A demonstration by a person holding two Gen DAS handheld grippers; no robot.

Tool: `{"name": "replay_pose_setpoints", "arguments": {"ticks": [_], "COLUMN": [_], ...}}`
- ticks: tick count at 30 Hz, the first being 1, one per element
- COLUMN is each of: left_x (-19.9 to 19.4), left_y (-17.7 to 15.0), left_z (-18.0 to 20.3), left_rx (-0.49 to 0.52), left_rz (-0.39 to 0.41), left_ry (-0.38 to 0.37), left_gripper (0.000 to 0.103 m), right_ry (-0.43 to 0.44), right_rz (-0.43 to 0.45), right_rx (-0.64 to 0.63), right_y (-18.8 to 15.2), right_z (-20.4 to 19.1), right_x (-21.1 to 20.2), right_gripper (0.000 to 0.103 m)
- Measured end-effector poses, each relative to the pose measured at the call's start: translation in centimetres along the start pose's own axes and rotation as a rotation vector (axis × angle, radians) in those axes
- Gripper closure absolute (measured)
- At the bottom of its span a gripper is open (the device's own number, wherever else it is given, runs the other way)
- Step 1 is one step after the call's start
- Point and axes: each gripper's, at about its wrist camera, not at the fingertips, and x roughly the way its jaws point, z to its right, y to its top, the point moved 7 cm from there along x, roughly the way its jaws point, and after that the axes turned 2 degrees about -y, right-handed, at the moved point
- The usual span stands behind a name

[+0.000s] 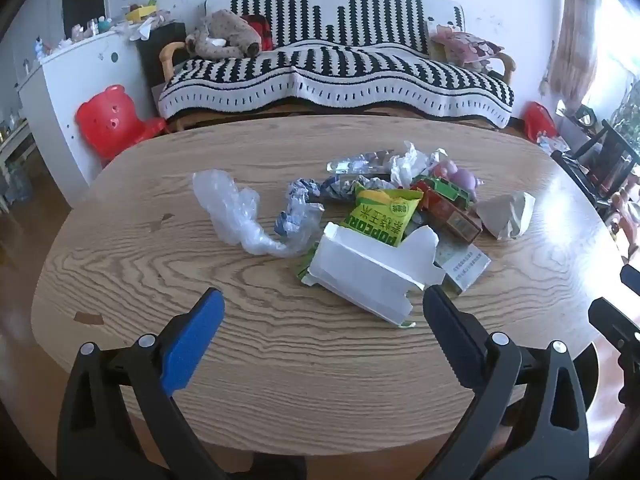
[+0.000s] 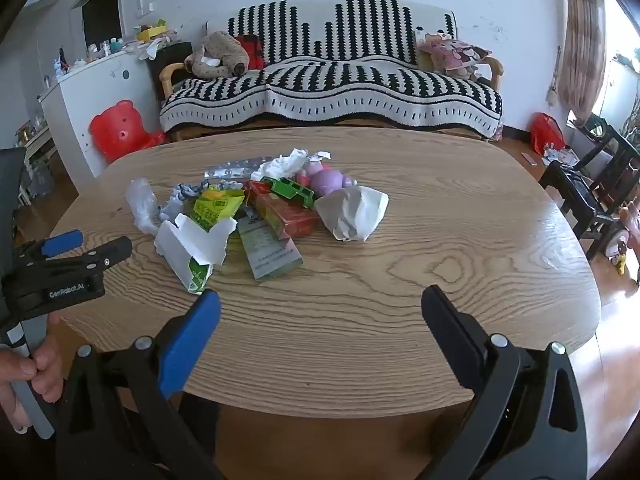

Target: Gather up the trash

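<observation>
Nothing looks collected yet: the trash pile (image 1: 384,216) lies mid-surface, toward the far edge, with the torn white carton (image 1: 368,276) nearest. The left gripper (image 1: 324,308) and right gripper (image 2: 320,308) hover spread wide and empty at the near edge.

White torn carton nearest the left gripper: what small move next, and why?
Probably ease the left gripper forward and slightly right until its open fingers straddle the white torn carton. It is the nearest piece of the pile on the table, already lies partly between the fingers, and nothing lies on its near end. The right gripper is open and empty too, but further from the trash.
</observation>
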Motion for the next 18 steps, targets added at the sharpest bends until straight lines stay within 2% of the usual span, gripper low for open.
{"name": "replay_pose_setpoints", "arguments": {"ticks": [8,9,18], "left_x": [-0.26,0.1,0.17], "left_y": [-0.19,-0.2,-0.22], "left_z": [-0.01,-0.01,0.0], "left_rx": [-0.007,0.002,0.006], "left_rz": [-0.022,-0.005,-0.006], "left_ry": [-0.023,0.007,0.007], "left_gripper": [0.006,0.006,0.006], "right_ry": [-0.001,-0.002,-0.001], "right_rz": [0.008,0.01,0.006], "right_rx": [0.005,0.008,0.007], "right_y": [0.04,0.08,-0.03], "right_z": [0.02,0.01,0.17], "right_x": [-0.06,-0.12,-0.05], "right_gripper": [0.006,0.006,0.006]}}
